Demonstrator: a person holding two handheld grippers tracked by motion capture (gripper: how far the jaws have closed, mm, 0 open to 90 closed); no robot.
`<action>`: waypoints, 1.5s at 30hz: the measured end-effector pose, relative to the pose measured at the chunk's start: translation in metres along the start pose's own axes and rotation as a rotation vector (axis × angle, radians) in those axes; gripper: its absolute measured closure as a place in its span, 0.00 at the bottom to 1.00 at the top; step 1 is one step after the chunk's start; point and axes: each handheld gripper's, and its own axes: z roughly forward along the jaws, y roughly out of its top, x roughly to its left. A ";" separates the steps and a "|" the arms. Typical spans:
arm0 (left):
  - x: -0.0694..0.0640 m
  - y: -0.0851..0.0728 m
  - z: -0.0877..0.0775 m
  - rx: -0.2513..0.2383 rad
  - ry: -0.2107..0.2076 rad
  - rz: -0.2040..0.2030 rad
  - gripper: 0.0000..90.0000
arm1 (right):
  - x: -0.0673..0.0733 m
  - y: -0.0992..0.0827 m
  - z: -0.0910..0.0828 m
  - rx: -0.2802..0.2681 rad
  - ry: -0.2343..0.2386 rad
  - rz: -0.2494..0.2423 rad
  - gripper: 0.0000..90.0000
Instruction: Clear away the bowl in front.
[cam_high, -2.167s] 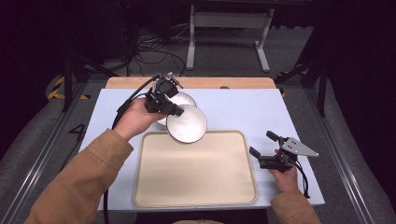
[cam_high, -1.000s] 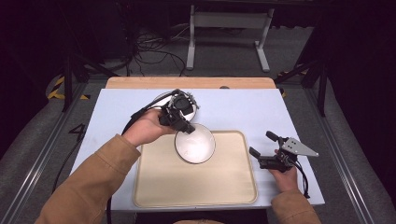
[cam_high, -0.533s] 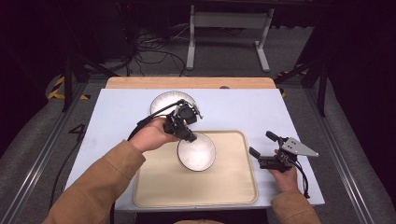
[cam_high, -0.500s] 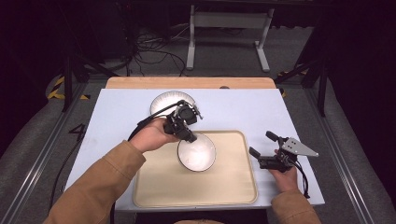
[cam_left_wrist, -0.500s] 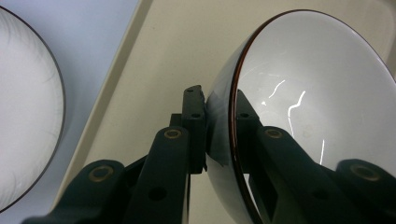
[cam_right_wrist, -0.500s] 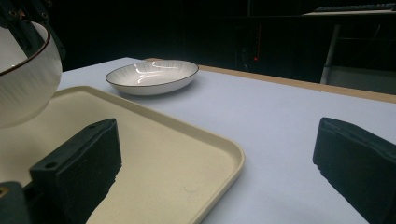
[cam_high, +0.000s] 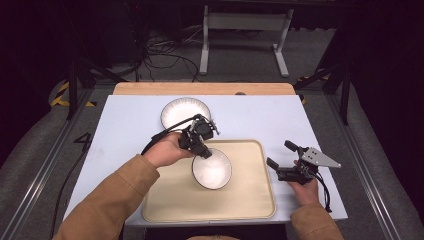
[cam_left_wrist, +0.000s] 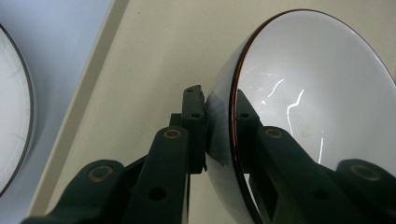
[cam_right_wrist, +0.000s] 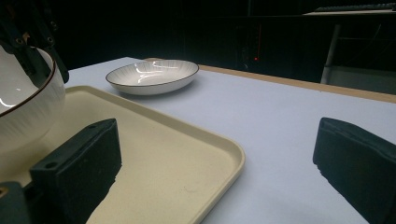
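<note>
White bowl (cam_high: 212, 171) on beige tray (cam_high: 255, 200), empty; left tool (cam_high: 204, 151) clamping rim.

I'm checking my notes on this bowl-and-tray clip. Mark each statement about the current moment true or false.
1. The left gripper is shut on the rim of the white bowl. True.
2. The bowl is over the blue mat. False: it is over the beige tray.
3. The right gripper holds a spoon. False: its jaws stand open with nothing between them.
4. A white plate sits on the blue mat beyond the tray. True.
5. The plate lies on the tray. False: it is off the tray.
</note>
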 end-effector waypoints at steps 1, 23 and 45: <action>0.000 0.000 0.002 -0.002 -0.002 -0.002 0.90 | 0.000 0.000 0.000 0.001 0.000 -0.001 0.02; -0.001 -0.001 0.018 0.018 -0.031 0.001 0.90 | 0.000 0.000 0.000 0.001 0.001 0.001 0.02; 0.003 -0.002 0.024 0.031 -0.035 -0.025 0.89 | 0.000 0.000 0.001 0.008 0.003 -0.002 0.02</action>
